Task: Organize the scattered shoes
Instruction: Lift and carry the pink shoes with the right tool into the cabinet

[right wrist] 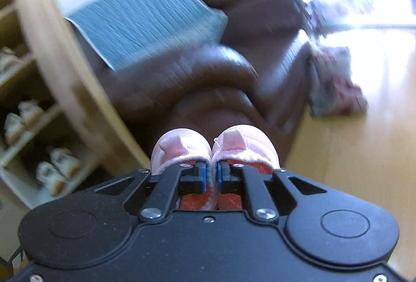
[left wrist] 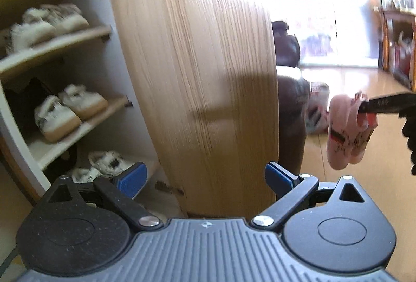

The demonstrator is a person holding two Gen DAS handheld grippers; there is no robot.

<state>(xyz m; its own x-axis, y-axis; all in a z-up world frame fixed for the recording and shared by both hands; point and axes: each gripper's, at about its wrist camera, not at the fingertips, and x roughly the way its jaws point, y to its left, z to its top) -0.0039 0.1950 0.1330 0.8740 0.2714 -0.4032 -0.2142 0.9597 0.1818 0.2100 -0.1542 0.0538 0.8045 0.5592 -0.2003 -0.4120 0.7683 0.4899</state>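
Pink slippers [right wrist: 214,149], a pair with red insoles, hang from the right gripper [right wrist: 211,176]: its blue pads [right wrist: 202,178] are nearly together, pinching the two inner collars side by side, toes pointing away. In the left wrist view the same pair [left wrist: 348,131] hangs soles-out, clear of the floor [left wrist: 351,100], with red and black print on the soles too blurred to read. White lettering on the right gripper's finger [left wrist: 384,102] is also unreadable. The left gripper [left wrist: 205,179] is spread wide with nothing between its fingers, facing the wooden door [left wrist: 192,68] of the shoe cabinet [left wrist: 109,53]. The cabinet stands open: each shelf in view holds fluffy white slippers [left wrist: 70,107], plus something dark at the back of one. A brown sofa [right wrist: 247,53] with a grey-blue mat [right wrist: 148,21] sits just beyond the door. A printed bag [right wrist: 335,79] leans beside the sofa. Bare wood floor lies to the right.
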